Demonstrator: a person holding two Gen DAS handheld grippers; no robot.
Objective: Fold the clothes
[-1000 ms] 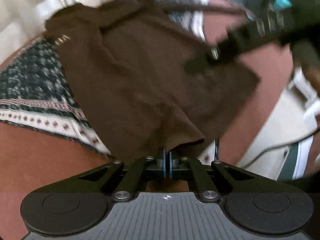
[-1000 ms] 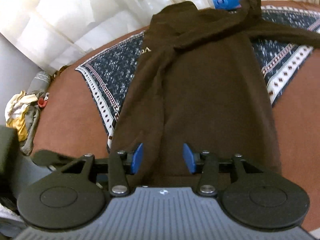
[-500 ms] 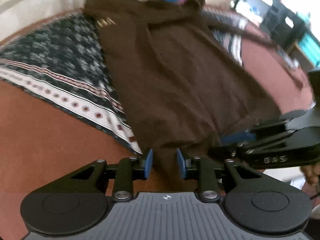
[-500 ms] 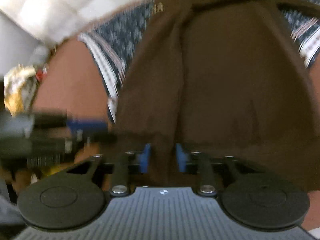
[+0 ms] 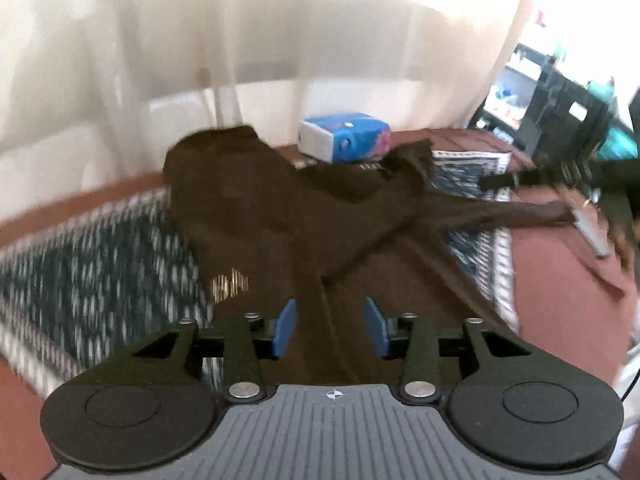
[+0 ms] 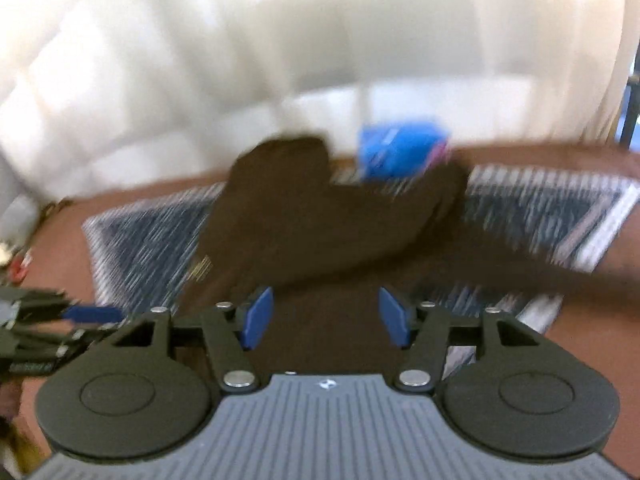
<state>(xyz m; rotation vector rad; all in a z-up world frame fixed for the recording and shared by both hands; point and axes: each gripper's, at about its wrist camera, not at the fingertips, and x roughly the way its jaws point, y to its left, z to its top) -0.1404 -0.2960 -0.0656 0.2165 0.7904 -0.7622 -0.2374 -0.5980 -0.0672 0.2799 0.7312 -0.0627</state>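
Observation:
A dark brown garment (image 5: 280,216) lies spread on a patterned blue-and-white cloth (image 5: 92,264), with one long part stretched out to the right (image 5: 520,212). It also shows in the right wrist view (image 6: 320,216), blurred. My left gripper (image 5: 330,326) is open, its blue pads either side of a fold of the brown fabric. My right gripper (image 6: 326,318) is open just above the garment's near part. The left gripper shows at the left edge of the right wrist view (image 6: 72,320). The right gripper shows dimly at the right of the left wrist view (image 5: 560,176).
A blue and white tissue pack (image 5: 344,140) lies behind the garment by the white curtain (image 5: 240,40). The surface under the cloth is reddish brown (image 5: 560,264). Dark furniture (image 5: 568,112) stands at the far right. A heap of clutter (image 6: 12,264) sits at the left.
Both grippers have opened wider and let go of the garment's hem. Both have moved forward over the garment and tilted up, so the curtain and tissue pack now fill the upper view.

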